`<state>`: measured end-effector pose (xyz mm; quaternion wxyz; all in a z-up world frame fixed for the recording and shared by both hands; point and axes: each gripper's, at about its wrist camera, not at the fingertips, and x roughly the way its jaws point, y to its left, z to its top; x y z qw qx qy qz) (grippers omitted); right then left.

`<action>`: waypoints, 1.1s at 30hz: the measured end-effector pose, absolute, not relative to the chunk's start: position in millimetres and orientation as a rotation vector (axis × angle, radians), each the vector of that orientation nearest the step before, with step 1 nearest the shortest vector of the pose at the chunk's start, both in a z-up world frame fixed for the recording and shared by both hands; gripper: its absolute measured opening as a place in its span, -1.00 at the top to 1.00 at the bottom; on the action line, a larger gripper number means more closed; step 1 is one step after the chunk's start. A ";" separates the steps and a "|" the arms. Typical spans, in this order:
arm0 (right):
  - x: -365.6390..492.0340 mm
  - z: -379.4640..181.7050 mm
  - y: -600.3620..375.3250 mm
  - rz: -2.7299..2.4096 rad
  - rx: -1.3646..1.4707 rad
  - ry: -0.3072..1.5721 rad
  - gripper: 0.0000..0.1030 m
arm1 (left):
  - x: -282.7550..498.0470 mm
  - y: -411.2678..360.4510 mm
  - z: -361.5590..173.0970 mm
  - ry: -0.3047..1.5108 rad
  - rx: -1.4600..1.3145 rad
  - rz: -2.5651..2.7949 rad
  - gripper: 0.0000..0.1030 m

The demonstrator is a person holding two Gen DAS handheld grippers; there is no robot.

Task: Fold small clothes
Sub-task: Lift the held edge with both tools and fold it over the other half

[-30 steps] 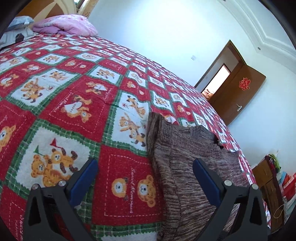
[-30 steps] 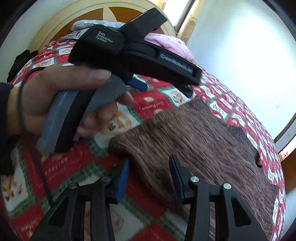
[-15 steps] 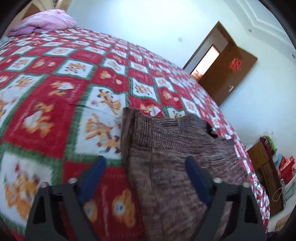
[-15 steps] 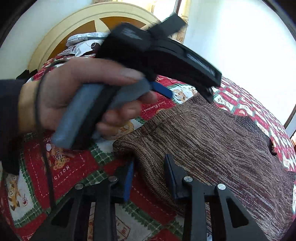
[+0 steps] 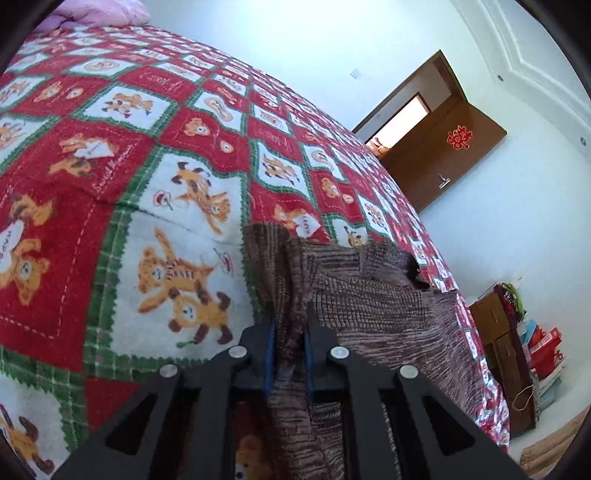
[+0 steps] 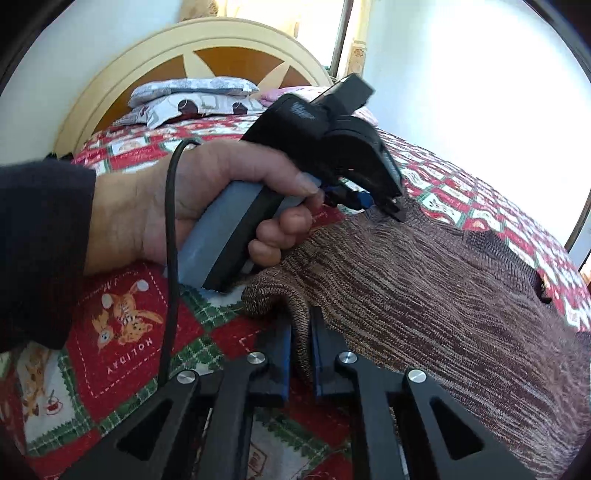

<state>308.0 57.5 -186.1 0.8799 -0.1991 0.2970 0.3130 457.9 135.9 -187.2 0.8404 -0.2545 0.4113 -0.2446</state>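
Observation:
A brown knit garment lies flat on the red bear-print bedspread. In the left wrist view my left gripper is closing its jaws on a bunched ridge of the garment's left edge, and the pads press the fabric. In the right wrist view my right gripper is closing on the near corner of the garment, with a fold of knit pinched between its pads. A hand holds the left gripper at the garment's far edge.
The bedspread reaches a cream and wood headboard with pillows. Pink bedding lies at the far end. Beyond the bed's right edge are an open brown door and a low wooden cabinet.
Both grippers went from open to closed on the garment. The left one moved in over the garment's left edge and bunched it; the right one pinched the near corner.

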 end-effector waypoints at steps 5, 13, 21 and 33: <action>311.1 -174.1 42.8 0.651 -0.338 0.610 0.85 | 457.5 141.7 -189.6 0.861 -0.595 -0.543 0.75; 319.4 -168.1 26.6 0.663 -0.184 0.692 0.85 | 464.0 142.1 -194.0 0.876 -0.623 -0.549 0.75; 316.3 -158.6 12.7 0.657 -0.175 0.684 0.85 | 452.0 129.7 -178.3 0.878 -0.562 -0.475 0.77; 319.8 -129.8 -28.7 0.628 -0.072 0.662 0.86 | 450.9 114.6 -148.4 0.825 -0.727 -0.507 0.77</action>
